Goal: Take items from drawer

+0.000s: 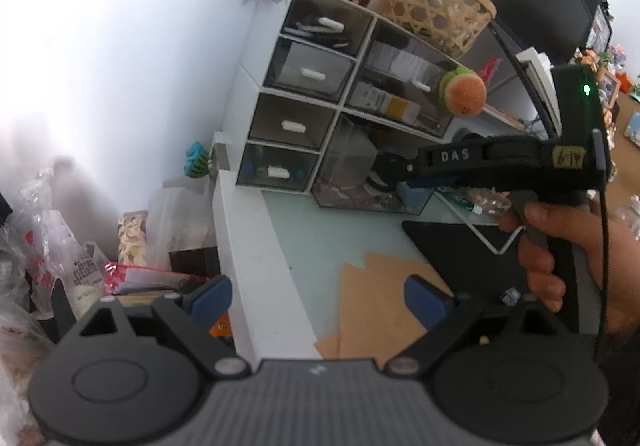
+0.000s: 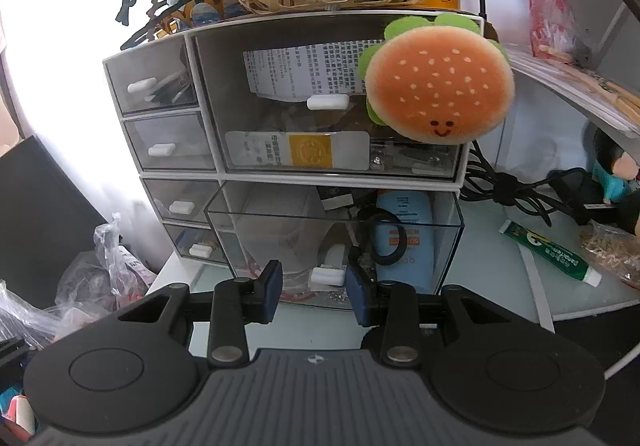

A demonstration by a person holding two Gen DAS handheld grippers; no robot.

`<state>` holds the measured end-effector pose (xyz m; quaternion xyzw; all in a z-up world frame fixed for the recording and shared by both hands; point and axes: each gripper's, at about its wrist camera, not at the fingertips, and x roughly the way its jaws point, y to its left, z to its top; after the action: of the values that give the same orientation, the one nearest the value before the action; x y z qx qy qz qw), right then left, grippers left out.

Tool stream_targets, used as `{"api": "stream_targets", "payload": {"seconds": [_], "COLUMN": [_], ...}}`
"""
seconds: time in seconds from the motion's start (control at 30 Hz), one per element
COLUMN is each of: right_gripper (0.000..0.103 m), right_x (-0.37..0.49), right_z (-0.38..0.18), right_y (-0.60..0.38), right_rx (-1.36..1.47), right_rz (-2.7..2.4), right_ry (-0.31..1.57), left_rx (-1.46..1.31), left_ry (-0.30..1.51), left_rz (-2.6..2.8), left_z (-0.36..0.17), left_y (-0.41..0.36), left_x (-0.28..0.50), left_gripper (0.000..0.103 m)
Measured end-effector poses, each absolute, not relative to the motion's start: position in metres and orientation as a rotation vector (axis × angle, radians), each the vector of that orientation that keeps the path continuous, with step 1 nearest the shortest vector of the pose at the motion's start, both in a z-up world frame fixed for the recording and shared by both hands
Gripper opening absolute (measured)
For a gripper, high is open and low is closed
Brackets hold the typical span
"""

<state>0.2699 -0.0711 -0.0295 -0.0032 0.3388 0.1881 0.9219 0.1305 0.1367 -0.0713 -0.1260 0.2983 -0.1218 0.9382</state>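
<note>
**Right claw at pulled-out bottom drawer, left claw held back over desk**

Left wrist view: left gripper [image 1: 318,298] spread wide, blue pads [image 1: 212,296] far apart, nothing between them. It hangs over the desk edge [image 1: 256,238], with brown paper sheets [image 1: 380,310] below and ahead. White drawer unit [image 1: 316,98] sits well ahead, against the wall. Its bottom right clear drawer [image 1: 352,182] is pulled out onto the desk. Right gripper body comes in from the right, held by a hand [image 1: 560,254], its front end reaching toward that open drawer; the fingertips are hidden from here. Burger plush [image 1: 464,90] hangs at the unit's right side. Woven basket [image 1: 436,14] on top of the unit. Plastic bags [image 1: 48,246] piled left of the desk.

Right wrist view: right gripper [image 2: 314,294] partly open, pads [image 2: 272,288] a moderate gap apart, holding nothing. The open drawer [image 2: 336,242] is directly ahead and just beyond the fingertips. Its white handle [image 2: 328,276] sits in the gap between the two pads, slightly nearer the right pad; contact cannot be told. Inside the drawer: blue tube with orange band [image 2: 404,234] at the right, black ring [image 2: 386,242] lying against it, small bits on the floor, blurred. The tube lies ahead and right of the claw, behind the drawer's front wall. Burger plush [image 2: 436,90] hangs in front of the upper large drawer [image 2: 312,98], which is closed, papers and a box inside. Small drawers [image 2: 168,138] at left closed. Green tube [image 2: 552,250] lies on the desk to the right, near black cables [image 2: 508,186].
</note>
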Motion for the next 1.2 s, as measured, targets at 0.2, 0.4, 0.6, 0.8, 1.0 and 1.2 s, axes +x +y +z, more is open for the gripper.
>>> {"api": "stream_targets", "payload": {"seconds": [0.2,0.4,0.6,0.8,1.0,1.2], "right_gripper": [0.033,0.031,0.023,0.020,0.020,0.020], "right_x": [0.276,0.280,0.283,0.288,0.292,0.293], "right_z": [-0.029,-0.028,-0.030,-0.030,-0.029,-0.029], "right_y": [-0.068,-0.069,-0.069,-0.069,-0.068,-0.068], "right_rx": [-0.022,-0.022,-0.022,-0.025,-0.023,-0.024], "right_rz": [0.381,0.378,0.362,0.353,0.347,0.349], "right_ry": [0.692,0.694,0.688,0.689,0.691,0.694], "left_rx": [-0.258,-0.261,-0.269,-0.275,-0.273,-0.267], "left_ry": [0.615,0.616,0.614,0.613,0.617,0.615], "left_rz": [-0.250,-0.249,-0.242,-0.238,-0.238,-0.243], "left_z": [-0.074,-0.074,-0.075,-0.074,-0.075,-0.073], "left_y": [0.137,0.138,0.141,0.143,0.142,0.141], "left_x": [0.133,0.133,0.134,0.134,0.135,0.133], "left_gripper": [0.095,0.095,0.095,0.095,0.095,0.095]}}
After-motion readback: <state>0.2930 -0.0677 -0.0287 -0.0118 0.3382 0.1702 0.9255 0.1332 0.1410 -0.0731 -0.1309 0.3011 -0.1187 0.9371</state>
